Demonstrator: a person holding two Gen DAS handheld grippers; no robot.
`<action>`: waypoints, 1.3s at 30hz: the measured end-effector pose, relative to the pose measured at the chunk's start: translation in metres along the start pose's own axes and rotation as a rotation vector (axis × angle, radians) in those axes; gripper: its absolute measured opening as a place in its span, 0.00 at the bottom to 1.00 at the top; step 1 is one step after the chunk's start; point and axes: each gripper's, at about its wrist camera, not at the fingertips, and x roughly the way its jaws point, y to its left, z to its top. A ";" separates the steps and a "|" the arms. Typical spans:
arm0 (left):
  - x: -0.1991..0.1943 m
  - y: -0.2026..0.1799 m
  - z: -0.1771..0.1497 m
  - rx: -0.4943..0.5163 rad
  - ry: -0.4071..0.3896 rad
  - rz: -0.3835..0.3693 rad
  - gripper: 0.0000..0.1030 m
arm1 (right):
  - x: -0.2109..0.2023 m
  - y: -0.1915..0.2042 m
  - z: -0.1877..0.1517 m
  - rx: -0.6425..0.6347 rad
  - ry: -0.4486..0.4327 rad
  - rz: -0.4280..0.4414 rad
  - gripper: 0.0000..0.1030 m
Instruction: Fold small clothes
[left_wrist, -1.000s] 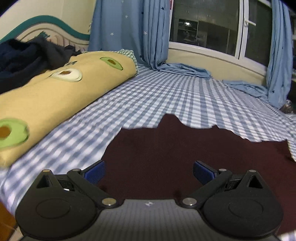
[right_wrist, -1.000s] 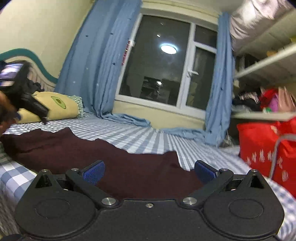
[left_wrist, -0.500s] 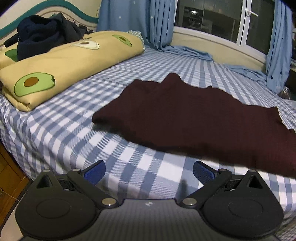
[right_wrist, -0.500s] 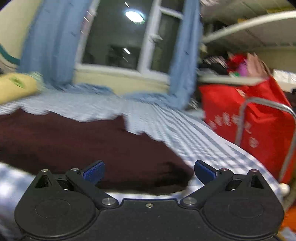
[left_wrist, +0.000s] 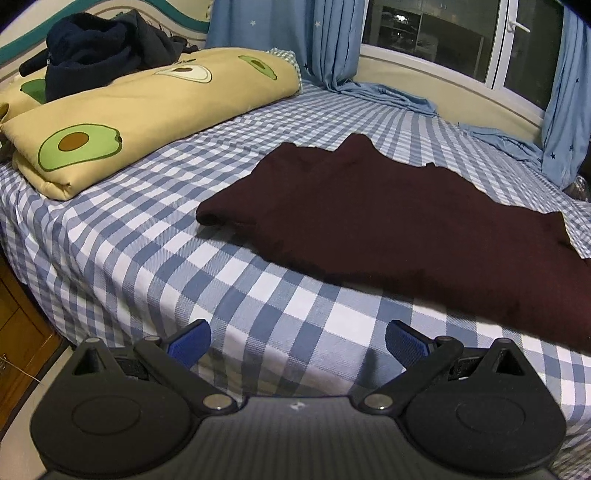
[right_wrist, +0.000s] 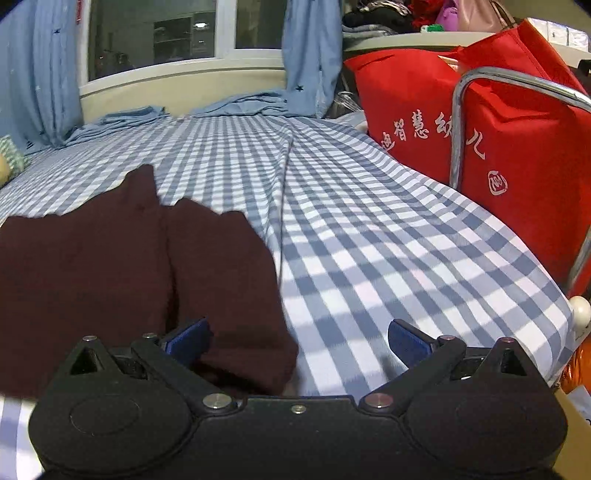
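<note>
A dark maroon garment (left_wrist: 399, 221) lies spread flat on the blue-and-white checked bed sheet (left_wrist: 155, 221). My left gripper (left_wrist: 297, 341) is open and empty, held back over the near bed edge, short of the garment. In the right wrist view the garment (right_wrist: 110, 266) lies at the left, with a folded end near the bed's front edge. My right gripper (right_wrist: 299, 341) is open and empty; its left finger (right_wrist: 188, 339) hovers over the garment's near right corner and its right finger is over bare sheet (right_wrist: 388, 240).
A yellow avocado-print quilt (left_wrist: 140, 107) with dark clothes (left_wrist: 103, 51) on it lies at the far left. Blue curtains (left_wrist: 325, 40) and a window stand behind the bed. A red bag (right_wrist: 498, 147) and a chrome rail (right_wrist: 458, 122) stand at the right bed end.
Both grippers have pulled back from the garment. The left one rose and now sees it whole from the bed edge. The right one swung right toward the garment's right end.
</note>
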 end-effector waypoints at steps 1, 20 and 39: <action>0.001 0.000 0.000 0.002 0.004 0.000 0.99 | -0.003 0.000 -0.005 -0.011 -0.012 0.003 1.00; 0.007 0.003 0.002 -0.031 0.007 -0.035 0.99 | -0.039 0.016 -0.032 -0.099 -0.188 -0.069 1.00; 0.055 0.006 0.036 -0.229 -0.025 -0.106 0.99 | -0.056 0.190 -0.007 -0.247 -0.350 0.321 1.00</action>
